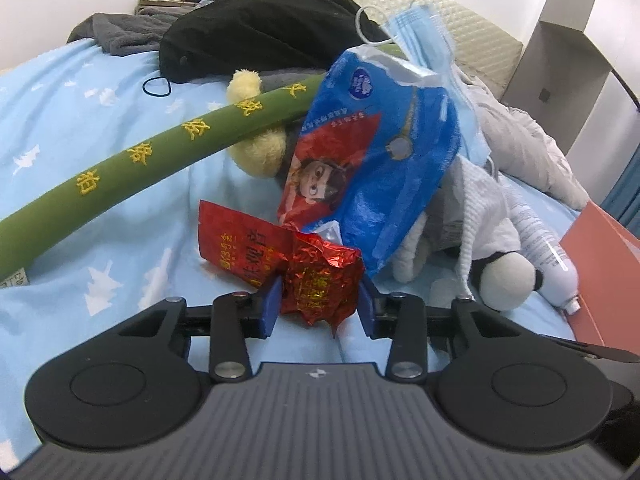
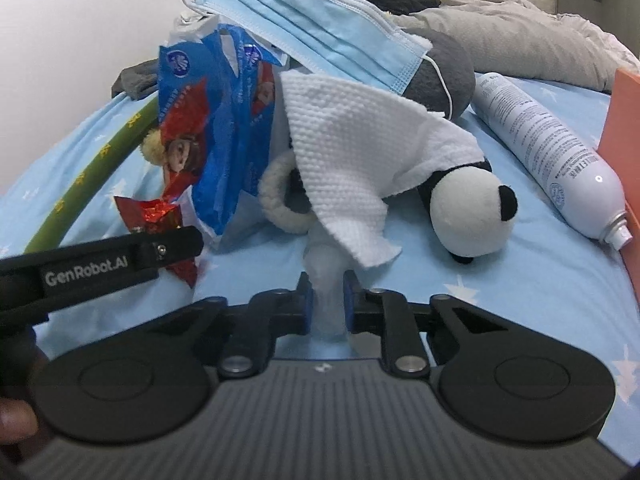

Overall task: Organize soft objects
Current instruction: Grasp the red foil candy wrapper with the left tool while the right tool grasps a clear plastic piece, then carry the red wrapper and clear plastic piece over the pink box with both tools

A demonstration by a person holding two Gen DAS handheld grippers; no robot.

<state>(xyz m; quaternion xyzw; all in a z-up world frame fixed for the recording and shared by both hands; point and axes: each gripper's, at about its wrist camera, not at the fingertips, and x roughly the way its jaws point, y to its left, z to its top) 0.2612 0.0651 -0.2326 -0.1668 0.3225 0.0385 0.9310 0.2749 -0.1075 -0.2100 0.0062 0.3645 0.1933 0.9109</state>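
Clutter on the bed (image 1: 100, 152) half hides the panda toy (image 2: 468, 204) under a white cloth (image 2: 352, 160). Left gripper (image 1: 318, 300) clamps a red foil wrapper (image 1: 320, 284); right gripper (image 2: 326, 300) pinches something pale, hard to identify.

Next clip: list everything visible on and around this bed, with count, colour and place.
foil packet: 1, red, in left gripper
flat packet: 1, red, behind it
plastic bag: 1, blue and red, centre pile
face mask: 1, blue, atop pile
cloth: 1, white, over panda
panda toy: 1, black-white
green plush tube: 1, left
spray can: 1, white, right
bedsheet: 1, blue
left gripper: 1, black
right gripper: 1, black, pinching something pale
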